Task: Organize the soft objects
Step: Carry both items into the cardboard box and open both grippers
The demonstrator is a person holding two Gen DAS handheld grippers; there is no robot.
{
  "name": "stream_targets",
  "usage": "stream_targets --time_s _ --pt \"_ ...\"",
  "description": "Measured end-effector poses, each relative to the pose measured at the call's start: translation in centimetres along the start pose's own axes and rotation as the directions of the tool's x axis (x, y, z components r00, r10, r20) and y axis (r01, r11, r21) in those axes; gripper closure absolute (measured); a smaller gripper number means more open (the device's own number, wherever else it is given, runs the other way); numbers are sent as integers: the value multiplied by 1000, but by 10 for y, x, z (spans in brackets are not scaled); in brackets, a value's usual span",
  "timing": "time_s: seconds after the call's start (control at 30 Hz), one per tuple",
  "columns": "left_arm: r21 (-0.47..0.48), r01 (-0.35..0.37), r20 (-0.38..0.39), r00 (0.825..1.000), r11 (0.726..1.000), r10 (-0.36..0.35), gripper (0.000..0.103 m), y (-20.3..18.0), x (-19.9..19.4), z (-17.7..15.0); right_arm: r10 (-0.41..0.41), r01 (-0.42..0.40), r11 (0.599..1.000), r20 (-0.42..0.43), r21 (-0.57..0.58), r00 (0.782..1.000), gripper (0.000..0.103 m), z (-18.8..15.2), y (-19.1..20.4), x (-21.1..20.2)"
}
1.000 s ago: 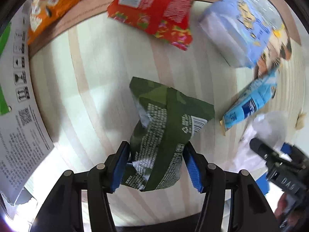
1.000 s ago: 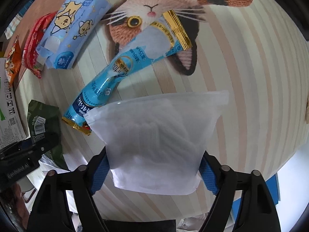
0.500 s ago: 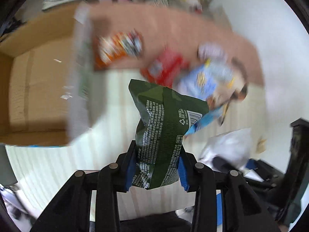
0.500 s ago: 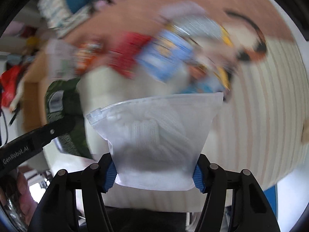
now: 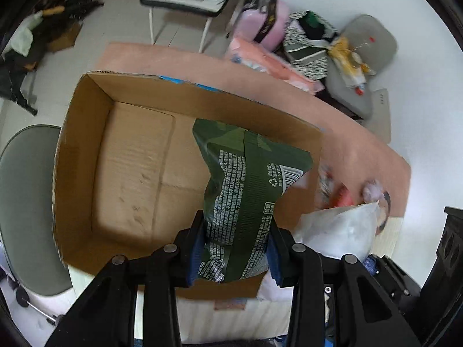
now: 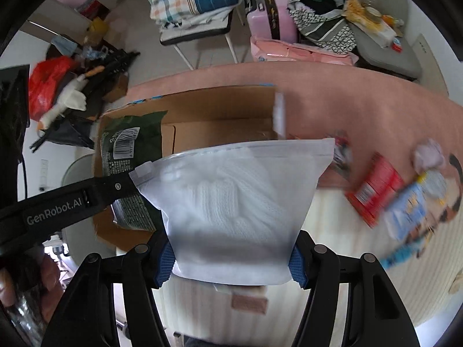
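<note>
cluttered floor, a chair (image 6: 196,29) and a pink suitcase (image 6: 272,14) are lying beyond the pinkish table (image 5: 260,81) where we are working. we are holding the left gripper (image 5: 235,248) pinched on the lower part of a dark green snack bag (image 5: 246,196), which is standing up from between the blue pads and hanging over the open cardboard box (image 5: 130,167), above its right half. we are keeping the right gripper (image 6: 231,257) clamped on the bottom of a frosted zip pouch (image 6: 234,202) holding something white and knitted; the pouch is rising upright in front of the box, just right of the green bag. blurred red and blue packets (image 6: 376,185) are lying on the striped mat (image 6: 332,260) to the right.
</note>
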State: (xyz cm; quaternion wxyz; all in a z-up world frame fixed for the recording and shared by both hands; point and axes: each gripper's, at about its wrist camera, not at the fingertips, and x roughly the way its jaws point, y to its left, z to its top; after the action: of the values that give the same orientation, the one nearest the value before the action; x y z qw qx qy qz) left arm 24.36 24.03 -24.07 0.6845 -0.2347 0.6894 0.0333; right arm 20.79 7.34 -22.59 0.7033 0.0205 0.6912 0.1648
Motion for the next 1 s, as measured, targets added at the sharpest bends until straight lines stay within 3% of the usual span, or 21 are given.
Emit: stream_targets --time_s 0.1,0.23,0.5,0.7,0.83,0.87,1.0 --pt "-5 6 -74 997 1000 -6 69 18 30 27 -39 39 999 -36 16 999 37 51 23 22" --pt "18 13 -179 984 1000 -10 69 38 71 51 -81 84 996 -84 32 993 37 93 24 82" --pt "61 36 -280 960 998 -17 68 46 124 62 -175 179 984 -132 18 976 37 112 21 143" --pt "98 -10 -277 960 995 37 66 41 117 57 -155 160 987 -166 15 974 30 109 24 146" --pt "145 -22 -212 976 989 53 32 38 84 50 -166 170 985 -131 17 977 8 102 28 122" --pt "151 -36 -189 980 988 65 26 38 75 47 -166 169 985 -123 18 979 8 99 28 114" --pt "194 -70 -113 989 978 93 19 38 41 25 -172 174 985 -90 7 981 0 86 31 86"
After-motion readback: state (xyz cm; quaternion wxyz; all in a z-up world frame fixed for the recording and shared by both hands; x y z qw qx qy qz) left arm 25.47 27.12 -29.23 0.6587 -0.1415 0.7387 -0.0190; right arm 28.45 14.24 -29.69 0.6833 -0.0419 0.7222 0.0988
